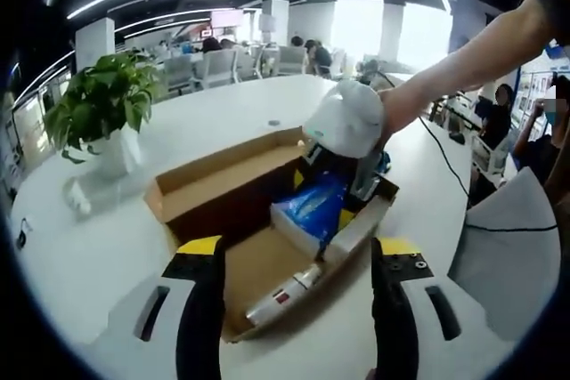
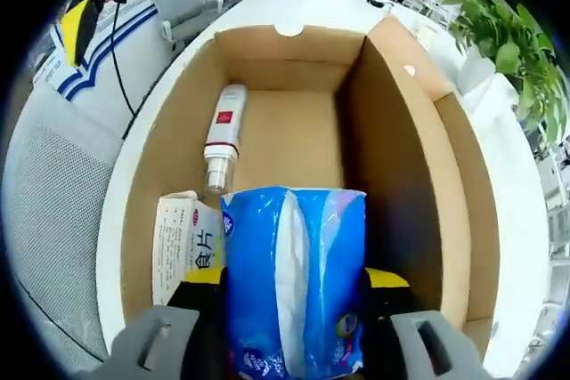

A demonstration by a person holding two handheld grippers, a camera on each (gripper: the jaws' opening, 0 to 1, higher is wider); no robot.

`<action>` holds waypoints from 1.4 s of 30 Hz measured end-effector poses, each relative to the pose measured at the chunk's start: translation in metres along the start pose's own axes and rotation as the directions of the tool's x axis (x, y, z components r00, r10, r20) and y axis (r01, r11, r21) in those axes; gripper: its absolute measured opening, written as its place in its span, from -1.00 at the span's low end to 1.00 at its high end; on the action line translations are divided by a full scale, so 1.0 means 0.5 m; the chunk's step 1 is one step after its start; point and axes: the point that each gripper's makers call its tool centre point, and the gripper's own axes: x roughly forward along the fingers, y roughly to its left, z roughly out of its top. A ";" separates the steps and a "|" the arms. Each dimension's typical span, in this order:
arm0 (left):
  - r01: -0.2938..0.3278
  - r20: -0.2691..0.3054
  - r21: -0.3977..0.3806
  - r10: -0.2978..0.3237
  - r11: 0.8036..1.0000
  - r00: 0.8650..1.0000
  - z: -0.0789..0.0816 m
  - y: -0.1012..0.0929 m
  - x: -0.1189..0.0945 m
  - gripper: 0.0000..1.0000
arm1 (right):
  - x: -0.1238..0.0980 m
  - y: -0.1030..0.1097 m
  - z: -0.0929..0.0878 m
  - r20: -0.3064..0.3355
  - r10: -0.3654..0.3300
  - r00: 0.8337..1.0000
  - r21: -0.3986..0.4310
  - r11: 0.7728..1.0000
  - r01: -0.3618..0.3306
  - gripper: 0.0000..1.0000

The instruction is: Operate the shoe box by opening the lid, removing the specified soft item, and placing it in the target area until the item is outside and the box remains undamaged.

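Observation:
The open cardboard shoe box [image 1: 191, 189] lies on a white table, its lid flap folded back on the left. Inside, a blue plastic tissue pack [image 2: 294, 264] sits at one end, and my right gripper [image 2: 296, 278] is shut on it, a yellow-tipped jaw pressed to each side. In the left gripper view a person's hand holds that right gripper [image 1: 340, 175] down into the box over the tissue pack [image 1: 312, 206]. My left gripper [image 1: 298, 251] is open at the box's near end, one jaw on either side of it, gripping nothing.
A white bottle with a red label [image 2: 223, 135] and a white packet with red print [image 2: 183, 246] lie in the box. A potted plant [image 1: 102, 113] stands on the table [image 1: 107, 246] beside the lid. A grey chair [image 1: 508, 246] is at the table's edge.

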 end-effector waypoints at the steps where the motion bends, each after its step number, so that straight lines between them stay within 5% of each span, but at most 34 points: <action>1: 0.000 0.000 -0.002 0.000 1.000 1.000 -0.001 0.000 0.000 0.34 | -0.002 0.004 0.002 0.000 0.005 1.000 -0.012 1.000 -0.005 0.13; 7: 0.003 0.005 -0.011 -0.003 1.000 1.000 -0.004 0.003 -0.002 0.33 | 0.002 -0.014 0.003 -0.002 -0.022 1.000 -0.033 0.999 0.022 0.29; 21: -0.006 -0.001 -0.016 0.006 1.000 1.000 -0.013 0.014 -0.005 0.32 | 0.047 -0.005 -0.021 -0.075 0.021 0.997 -0.025 0.999 -0.023 0.29; 32: -0.007 -0.003 -0.009 0.007 1.000 1.000 -0.010 0.007 -0.005 0.30 | 0.031 0.001 -0.019 -0.050 0.020 0.999 -0.022 1.000 -0.021 -0.08; 42: -0.043 0.010 -0.034 0.043 0.999 0.999 -0.014 0.032 -0.031 0.28 | -0.015 -0.011 0.008 0.037 -0.008 0.999 0.084 0.996 0.005 -0.22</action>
